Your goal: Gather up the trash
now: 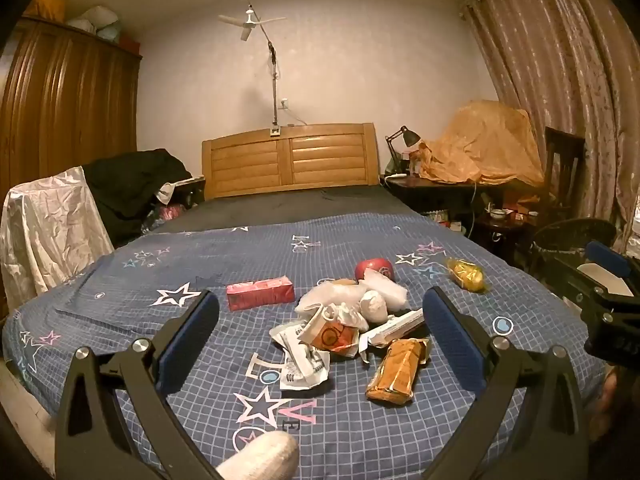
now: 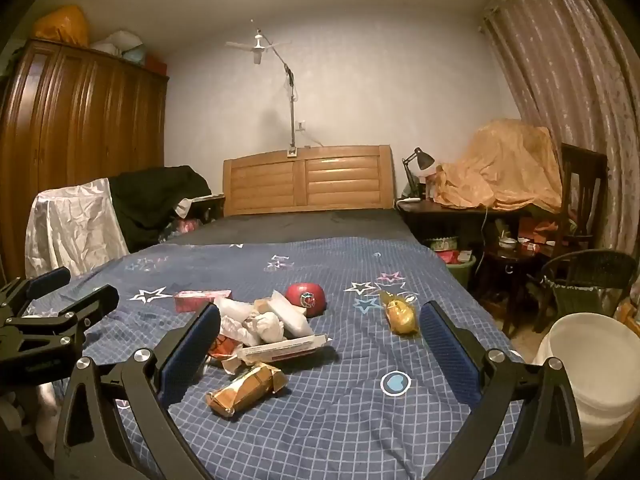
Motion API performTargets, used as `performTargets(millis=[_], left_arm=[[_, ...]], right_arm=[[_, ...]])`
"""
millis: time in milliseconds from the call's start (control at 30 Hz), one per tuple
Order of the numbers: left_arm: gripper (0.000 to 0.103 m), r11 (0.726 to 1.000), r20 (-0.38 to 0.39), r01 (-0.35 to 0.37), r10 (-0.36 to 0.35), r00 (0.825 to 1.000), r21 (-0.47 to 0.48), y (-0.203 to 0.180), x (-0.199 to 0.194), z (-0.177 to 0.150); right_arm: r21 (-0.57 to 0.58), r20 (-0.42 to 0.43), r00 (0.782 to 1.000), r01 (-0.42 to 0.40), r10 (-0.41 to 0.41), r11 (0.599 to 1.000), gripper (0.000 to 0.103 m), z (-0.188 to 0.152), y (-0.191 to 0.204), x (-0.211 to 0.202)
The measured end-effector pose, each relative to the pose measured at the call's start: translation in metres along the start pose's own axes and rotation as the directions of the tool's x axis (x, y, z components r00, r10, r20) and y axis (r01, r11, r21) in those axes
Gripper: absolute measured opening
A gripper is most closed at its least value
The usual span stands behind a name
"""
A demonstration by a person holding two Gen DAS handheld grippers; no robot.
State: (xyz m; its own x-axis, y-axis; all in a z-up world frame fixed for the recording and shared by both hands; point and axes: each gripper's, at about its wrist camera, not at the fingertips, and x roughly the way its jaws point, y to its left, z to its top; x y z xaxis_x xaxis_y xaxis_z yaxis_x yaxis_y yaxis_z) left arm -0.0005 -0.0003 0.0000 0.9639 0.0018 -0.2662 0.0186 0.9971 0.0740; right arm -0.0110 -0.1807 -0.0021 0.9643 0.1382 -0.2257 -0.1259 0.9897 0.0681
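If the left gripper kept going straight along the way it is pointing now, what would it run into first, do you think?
Most likely the crumpled wrapper pile. The left gripper is wide open and tilted slightly down towards the bedspread, and the pile lies between its fingers' line of travel. The orange packet sits just right of centre; depth is uncertain.

The bedspread (image 1: 224,256) carries large printed letters among its stars: an "L", an "O" drawn as a ring, a pink "V" and a small dark "E", spelling LOVE near the front edge, and the same word shows again, upside down, farther up the cloth. The crumpled white wrapper (image 1: 304,364) and the long white box (image 1: 394,330) both bear small print, but it is too fine to read. The red packet (image 1: 260,293), the orange packet (image 1: 398,372) and the red round thing (image 2: 306,299) with its circular emblem give no legible words.
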Motion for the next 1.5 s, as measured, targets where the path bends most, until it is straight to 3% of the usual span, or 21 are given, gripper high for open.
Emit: performTargets(millis=[1500], left_arm=[[0.098,1.000,-0.035,0.002,-0.002,0.999,0.003,-0.002,0.009,-0.013]], right_arm=[[0.011,-0.036,0.999,-0.005,0.005,1.000,0.099,-0.013,0.004,0.012]])
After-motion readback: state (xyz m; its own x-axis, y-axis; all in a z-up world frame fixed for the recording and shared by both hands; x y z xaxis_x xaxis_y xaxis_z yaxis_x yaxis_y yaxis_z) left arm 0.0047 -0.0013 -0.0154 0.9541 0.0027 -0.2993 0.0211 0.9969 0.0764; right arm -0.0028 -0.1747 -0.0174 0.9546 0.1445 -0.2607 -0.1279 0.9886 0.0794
